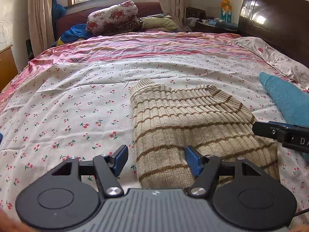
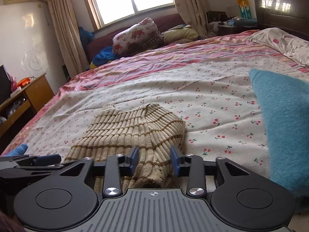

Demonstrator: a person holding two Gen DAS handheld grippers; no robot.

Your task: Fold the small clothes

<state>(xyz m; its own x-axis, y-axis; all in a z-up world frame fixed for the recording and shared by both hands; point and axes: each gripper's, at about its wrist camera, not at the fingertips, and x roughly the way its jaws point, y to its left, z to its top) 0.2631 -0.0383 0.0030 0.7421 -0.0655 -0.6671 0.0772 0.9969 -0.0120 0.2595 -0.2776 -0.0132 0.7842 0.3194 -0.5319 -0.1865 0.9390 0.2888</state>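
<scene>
A beige ribbed knit garment with brown stripes (image 1: 193, 119) lies flat on the cherry-print bedsheet (image 1: 77, 106). My left gripper (image 1: 156, 158) is open, its jaws astride the garment's near left edge. My right gripper (image 2: 154, 160) is open around the garment's (image 2: 131, 129) near right corner, the cloth bunched between the blue pads, which stand apart from it. The right gripper also shows in the left wrist view (image 1: 280, 133) at the garment's right side. The left gripper (image 2: 34, 162) shows at the left of the right wrist view.
A blue fuzzy cloth (image 2: 280, 116) lies on the bed to the right of the garment, also in the left wrist view (image 1: 285, 96). A pink striped quilt (image 1: 154, 44) covers the far bed. A dark headboard (image 1: 274, 19) stands right, a wooden desk (image 2: 29, 94) left.
</scene>
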